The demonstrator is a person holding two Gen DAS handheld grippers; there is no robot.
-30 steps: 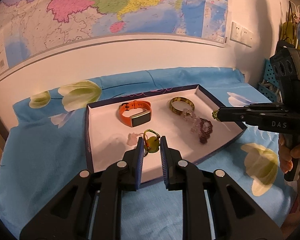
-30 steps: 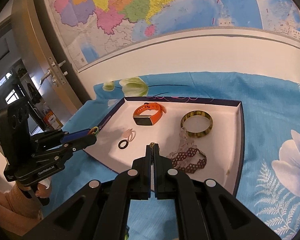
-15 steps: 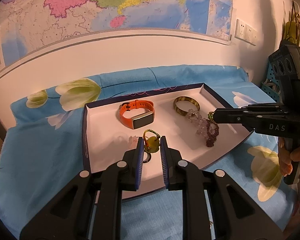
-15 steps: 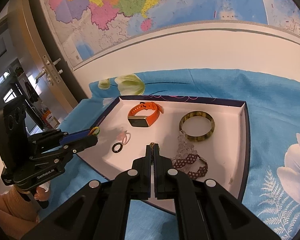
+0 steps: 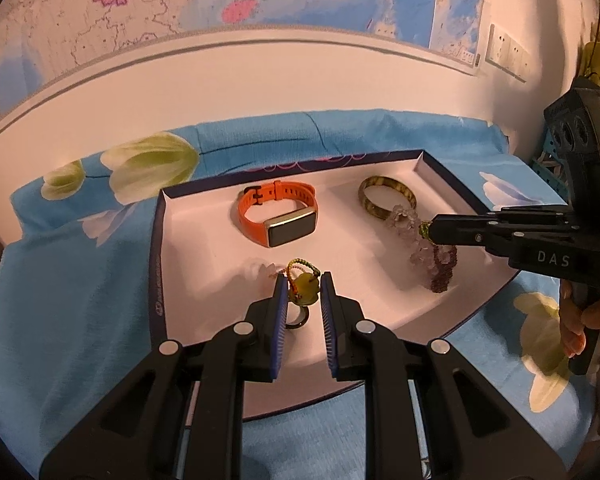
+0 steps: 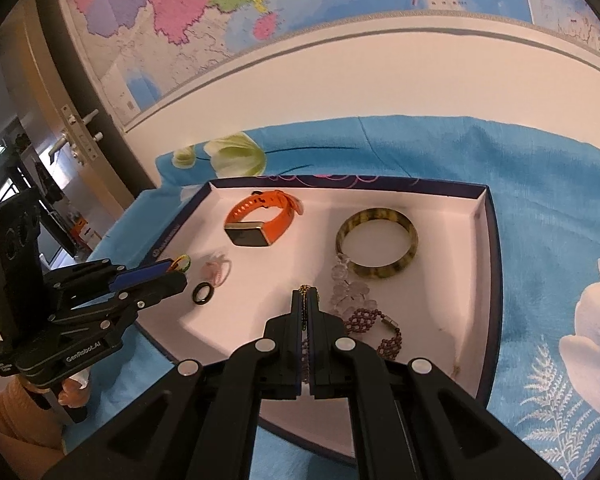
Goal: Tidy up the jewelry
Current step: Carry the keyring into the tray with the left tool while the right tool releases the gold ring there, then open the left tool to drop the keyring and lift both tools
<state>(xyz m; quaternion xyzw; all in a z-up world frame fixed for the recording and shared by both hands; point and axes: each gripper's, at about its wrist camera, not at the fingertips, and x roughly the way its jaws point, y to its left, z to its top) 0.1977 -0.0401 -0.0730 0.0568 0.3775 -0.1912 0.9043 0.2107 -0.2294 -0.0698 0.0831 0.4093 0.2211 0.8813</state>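
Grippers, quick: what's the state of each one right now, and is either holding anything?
Left gripper: closed on a yellow-green pendant with a beaded loop.
Right gripper: shut, pinching a thin beaded chain at its tips.

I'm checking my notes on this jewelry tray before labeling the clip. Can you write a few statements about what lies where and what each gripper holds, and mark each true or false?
1. The orange watch lies inside the tray. True.
2. The left gripper is empty. False: it holds a green pendant on a cord.
3. The right gripper is closed on a small thing at its tips. True.
4. The amber bangle lies on the blue cloth. False: it is in the tray.
5. The black ring is stacked on the watch. False: it lies apart, on the tray floor.
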